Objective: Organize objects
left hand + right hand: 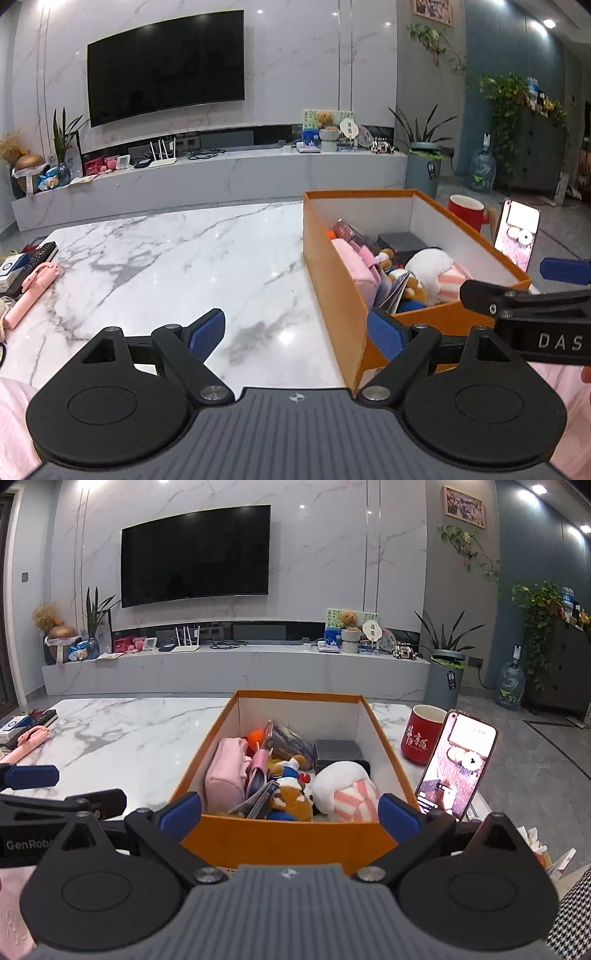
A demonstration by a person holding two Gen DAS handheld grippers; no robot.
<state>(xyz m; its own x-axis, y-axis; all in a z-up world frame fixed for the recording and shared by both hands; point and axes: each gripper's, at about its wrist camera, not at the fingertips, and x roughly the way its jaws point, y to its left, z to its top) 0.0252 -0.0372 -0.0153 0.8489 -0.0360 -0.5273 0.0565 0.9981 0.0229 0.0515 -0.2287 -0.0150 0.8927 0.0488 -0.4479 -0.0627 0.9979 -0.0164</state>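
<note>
Orange box (288, 834) sits on the marble bench (129, 734), its near wall just ahead of the right claw (290, 812), whose jaws are spread wide and hold nothing. Left claw (295, 332), equally spread and holding nothing, hovers beside the box's left wall. Toys fill it; a careless nudge could shove the box into the propped phone (456, 764) or red mug (423, 734).

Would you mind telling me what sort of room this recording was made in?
Most likely a home living room. A large wall-mounted television hangs above a long marble media console cluttered with a router, a teddy bear and ornaments, and potted houseplants stand alongside. The work surface is a marble table.
</note>
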